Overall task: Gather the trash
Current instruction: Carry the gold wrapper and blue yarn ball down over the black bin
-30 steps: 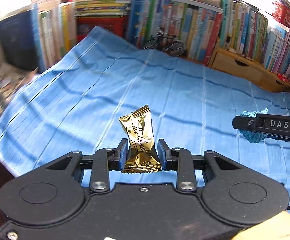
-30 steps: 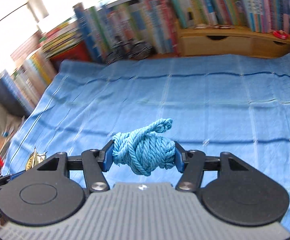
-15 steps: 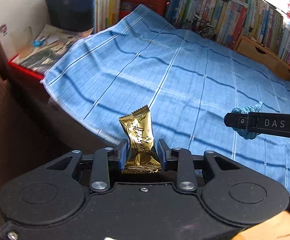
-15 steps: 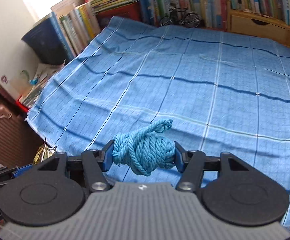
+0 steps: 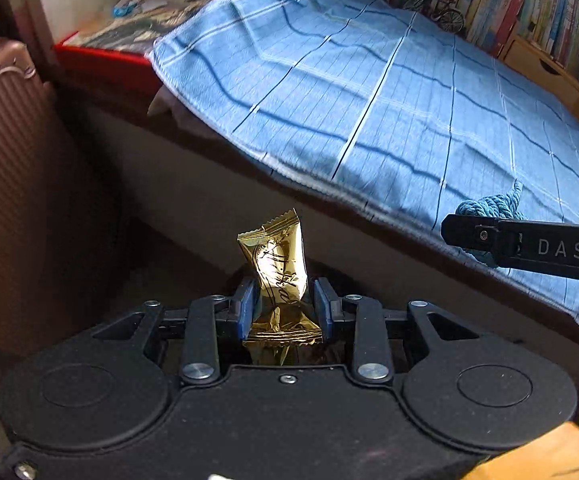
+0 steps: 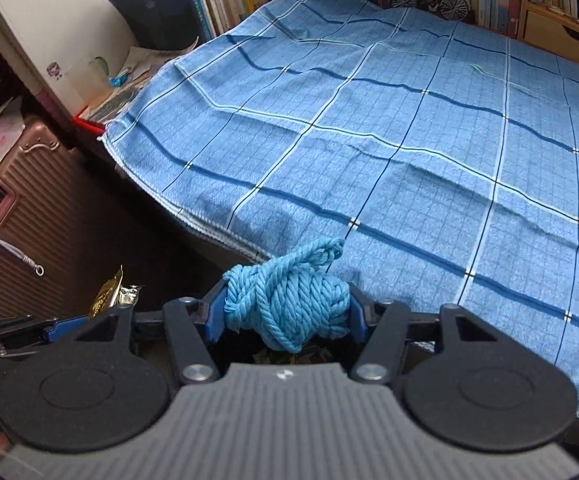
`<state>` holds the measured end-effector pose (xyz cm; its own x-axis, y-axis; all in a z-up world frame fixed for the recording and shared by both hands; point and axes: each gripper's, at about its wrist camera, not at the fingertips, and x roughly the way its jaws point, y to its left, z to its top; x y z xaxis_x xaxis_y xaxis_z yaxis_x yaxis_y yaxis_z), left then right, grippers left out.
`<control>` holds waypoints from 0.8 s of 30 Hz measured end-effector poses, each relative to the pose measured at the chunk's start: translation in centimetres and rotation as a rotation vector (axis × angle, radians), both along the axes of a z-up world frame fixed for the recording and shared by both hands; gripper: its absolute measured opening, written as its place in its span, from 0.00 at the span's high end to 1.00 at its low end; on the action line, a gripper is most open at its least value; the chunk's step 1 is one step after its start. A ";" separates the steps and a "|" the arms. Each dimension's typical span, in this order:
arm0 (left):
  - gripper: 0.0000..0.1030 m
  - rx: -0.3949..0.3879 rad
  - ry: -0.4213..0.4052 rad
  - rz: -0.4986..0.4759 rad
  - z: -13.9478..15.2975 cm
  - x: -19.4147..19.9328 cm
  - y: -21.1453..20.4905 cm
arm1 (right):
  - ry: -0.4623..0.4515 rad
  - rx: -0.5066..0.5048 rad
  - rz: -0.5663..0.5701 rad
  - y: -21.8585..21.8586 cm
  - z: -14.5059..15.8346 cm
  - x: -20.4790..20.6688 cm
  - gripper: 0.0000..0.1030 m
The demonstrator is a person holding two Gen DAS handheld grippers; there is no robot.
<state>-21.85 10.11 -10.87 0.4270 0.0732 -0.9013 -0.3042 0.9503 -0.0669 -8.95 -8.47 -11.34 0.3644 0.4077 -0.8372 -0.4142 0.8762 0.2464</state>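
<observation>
- Bookshelves [image 5: 529, 12] line the far side of the room, and a blue checked cloth [image 5: 369, 80] covers the big flat surface that fills most of both views.
- Left wrist view: your left gripper [image 5: 283, 308] is clamped narrow on a gold candy wrapper [image 5: 277, 272], which stands upright between the blue pads. It hangs past the cloth's near edge, over the dark gap beside the brown suitcase [image 5: 13, 184]. The other tool pokes in from the right with its rope.
- Right wrist view: your right gripper [image 6: 287, 314] is closed about halfway on a knotted blue rope bundle [image 6: 285, 304], sitting right over the cloth's near edge. The gold wrapper peeks in at lower left, so both hands are close together.
- Where the bin is, I can't tell. Something leafy and crumpled shows in the dark just under the rope, maybe trash already dropped, but it's too murky to call.
- My guess is you're carrying both pieces to the drop spot. Keep both grips firm until each piece is squarely over the opening. The foil is light and may flutter sideways, so lower it before letting go, and release one hand at a time.
</observation>
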 end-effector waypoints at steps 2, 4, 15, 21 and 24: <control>0.71 -0.010 0.019 0.005 -0.6 -0.4 0.1 | 0.005 -0.008 0.016 0.4 -0.4 -0.5 0.39; 0.71 -0.016 0.032 0.004 -1.1 -0.7 0.1 | 0.014 -0.016 0.026 0.6 -0.8 -0.8 0.39; 0.71 -0.034 0.078 -0.008 -2.9 -1.0 0.1 | 0.050 -0.051 0.040 1.2 -2.3 -1.8 0.39; 0.71 -0.070 0.140 -0.009 -4.7 -0.8 0.4 | 0.073 -0.075 0.060 1.7 -3.6 -2.2 0.38; 0.71 -0.087 0.168 -0.008 -5.6 -0.8 0.4 | 0.089 -0.083 0.069 1.7 -4.4 -2.5 0.38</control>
